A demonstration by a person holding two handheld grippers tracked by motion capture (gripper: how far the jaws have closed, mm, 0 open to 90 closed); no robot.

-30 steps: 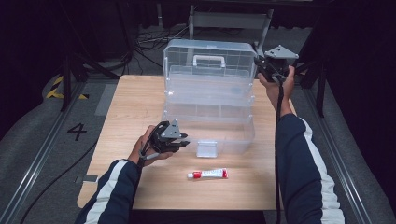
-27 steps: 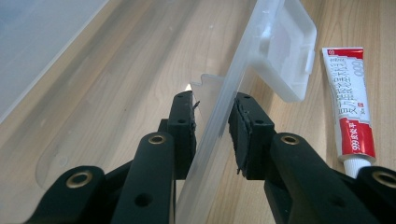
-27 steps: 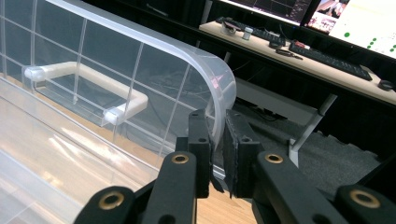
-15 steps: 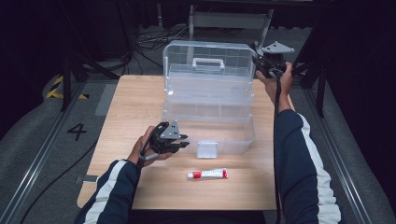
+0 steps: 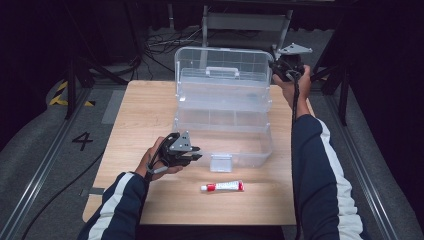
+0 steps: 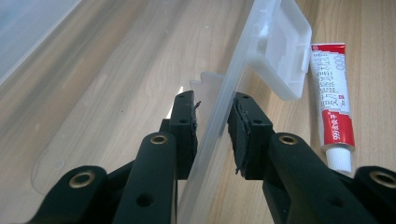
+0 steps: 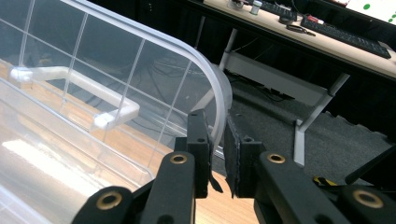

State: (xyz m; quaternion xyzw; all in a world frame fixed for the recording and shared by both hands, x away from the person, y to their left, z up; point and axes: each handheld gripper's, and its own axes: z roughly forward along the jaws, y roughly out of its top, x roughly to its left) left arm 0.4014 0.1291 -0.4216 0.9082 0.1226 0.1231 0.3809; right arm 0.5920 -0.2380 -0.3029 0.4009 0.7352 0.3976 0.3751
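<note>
A clear plastic storage box [image 5: 225,131] stands on the wooden table [image 5: 142,110] with its lid [image 5: 220,62] swung up at the back. My right gripper [image 5: 274,68] is shut on the lid's right rim [image 7: 219,95], high at the far right. Low at the box's front left, my left gripper [image 5: 197,156] is shut on the clear front wall [image 6: 219,112]. The box's latch [image 5: 221,162] hangs at the front, also close in the left gripper view as the latch [image 6: 280,56]. A red and white tube [image 5: 223,187] lies in front of the box, and the tube [image 6: 335,102] is right of my left jaws.
Dark floor, cables and metal frame legs [image 5: 210,22] surround the table. A desk with keyboards [image 7: 345,39] stands beyond the lid in the right gripper view. Bare wood lies left of the box.
My right gripper has moved a little up and back with the lid's rim, standing the lid more upright. The left gripper has stayed on the front wall.
</note>
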